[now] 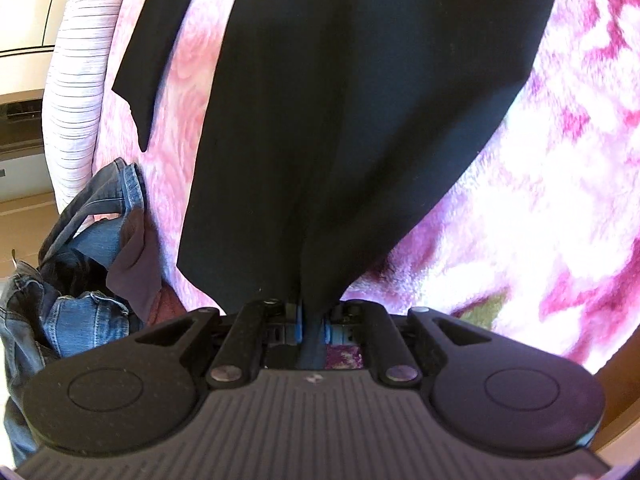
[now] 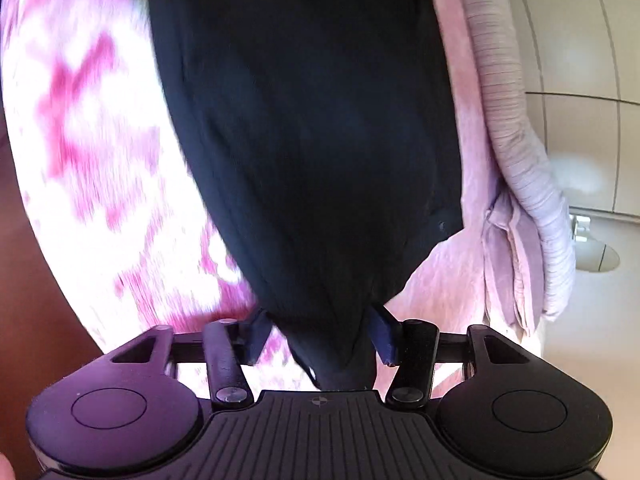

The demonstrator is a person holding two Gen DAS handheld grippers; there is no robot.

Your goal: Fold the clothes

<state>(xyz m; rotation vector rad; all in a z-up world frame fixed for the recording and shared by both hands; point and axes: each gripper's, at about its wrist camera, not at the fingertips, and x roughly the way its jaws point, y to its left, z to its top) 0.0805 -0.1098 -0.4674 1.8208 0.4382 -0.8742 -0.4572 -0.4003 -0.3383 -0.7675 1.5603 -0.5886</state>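
Observation:
A black garment (image 1: 360, 100) hangs stretched from my left gripper (image 1: 313, 322) over a pink and white flowered blanket (image 1: 540, 200). The left gripper's blue pads are shut tight on a gathered edge of the garment. In the right wrist view the same black garment (image 2: 312, 120) runs into my right gripper (image 2: 324, 338). Its blue pads (image 2: 384, 336) stand apart, with the cloth bunched between them. One loose black strip (image 1: 148, 60) of the garment lies to the left.
A pile of blue jeans and dark clothes (image 1: 80, 264) lies at the left. A striped pale pillow (image 1: 76, 92) edges the blanket; it also shows in the right wrist view (image 2: 520, 140). Folded pink cloth (image 2: 508, 264) lies at the right. White cupboards (image 2: 580, 80) stand beyond.

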